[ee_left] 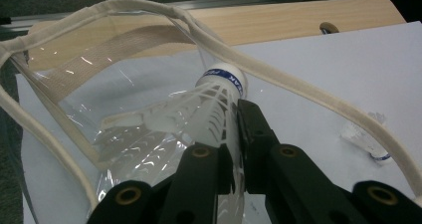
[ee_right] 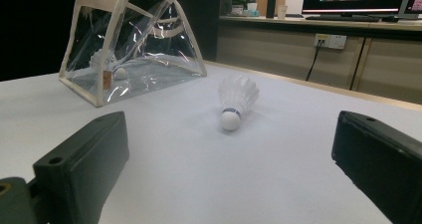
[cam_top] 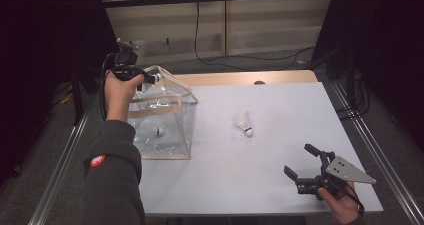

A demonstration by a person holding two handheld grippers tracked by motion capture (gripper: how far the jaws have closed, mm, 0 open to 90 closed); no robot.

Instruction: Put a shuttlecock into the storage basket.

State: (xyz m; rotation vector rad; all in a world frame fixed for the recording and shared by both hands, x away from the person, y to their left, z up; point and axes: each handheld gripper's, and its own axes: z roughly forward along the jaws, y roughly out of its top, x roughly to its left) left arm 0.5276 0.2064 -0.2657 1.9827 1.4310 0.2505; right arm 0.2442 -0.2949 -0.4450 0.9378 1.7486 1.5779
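Raising left tool (cam_top: 156, 78) clamped on shuttlecock (ee_left: 211, 109) above bag (cam_top: 172, 102); right tool (cam_top: 302, 161) apart.

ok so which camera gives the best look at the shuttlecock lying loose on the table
The right gripper view: the loose shuttlecock lies centred and close, cork toward the camera. The high view shows it small, right of the clear bag. The left gripper view catches just a blurred part beyond the bag's rim.

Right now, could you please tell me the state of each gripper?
Left gripper: closed on a shuttlecock, at the mouth of the clear bag.
Right gripper: open, holding nothing.
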